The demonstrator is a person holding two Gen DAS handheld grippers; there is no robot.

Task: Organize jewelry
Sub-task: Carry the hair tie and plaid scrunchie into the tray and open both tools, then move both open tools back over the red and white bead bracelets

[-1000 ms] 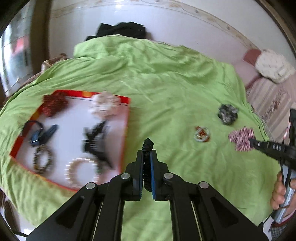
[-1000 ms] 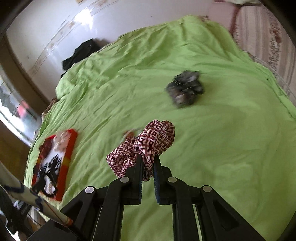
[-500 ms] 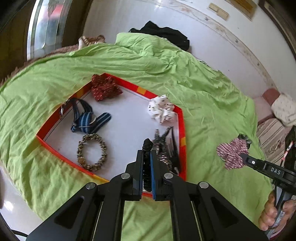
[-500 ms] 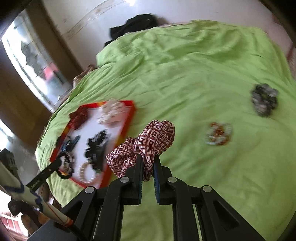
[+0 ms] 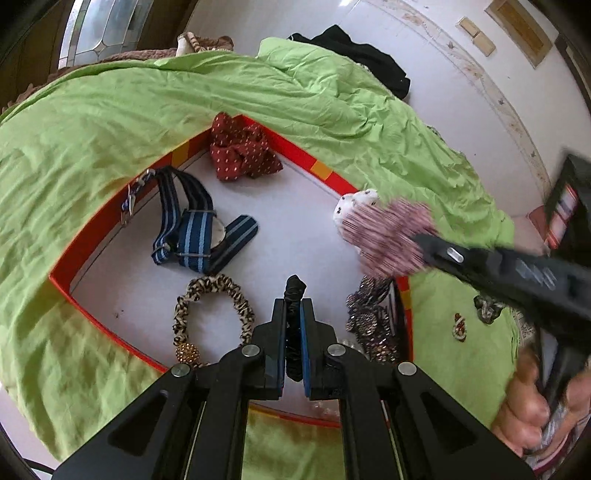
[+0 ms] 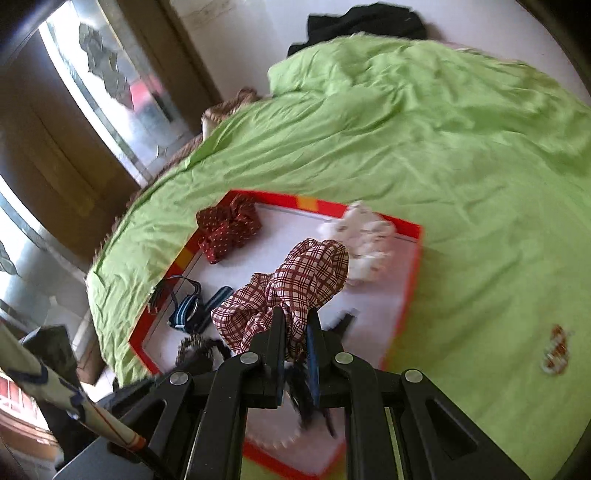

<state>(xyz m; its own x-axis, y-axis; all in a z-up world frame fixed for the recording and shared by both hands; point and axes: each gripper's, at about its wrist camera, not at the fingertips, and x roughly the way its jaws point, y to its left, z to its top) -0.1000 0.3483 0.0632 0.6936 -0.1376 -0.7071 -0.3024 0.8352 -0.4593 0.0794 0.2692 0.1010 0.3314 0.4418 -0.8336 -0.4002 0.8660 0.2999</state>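
My left gripper [image 5: 293, 317] is shut on a black scrunchie [image 5: 294, 295] and holds it above the red-rimmed white tray [image 5: 291, 229]. My right gripper [image 6: 294, 325] is shut on a red plaid scrunchie [image 6: 295, 284], also above the tray [image 6: 402, 306]; it shows blurred in the left wrist view [image 5: 388, 232]. In the tray lie a dark red dotted scrunchie [image 5: 242, 151], a blue striped watch [image 5: 195, 236], a leopard hair tie [image 5: 212, 314], a white scrunchie [image 6: 364, 236] and a dark sparkly clip [image 5: 369, 317].
The tray rests on a green bedsheet [image 5: 110, 122]. A small red-white brooch [image 6: 556, 350] and a dark scrunchie [image 5: 487, 310] lie on the sheet right of the tray. Black clothing [image 6: 365, 22] lies at the far edge by the wall.
Both grippers have moved left from the open sheet to above the tray, each still holding its scrunchie. The right gripper now reaches in beside the left one.
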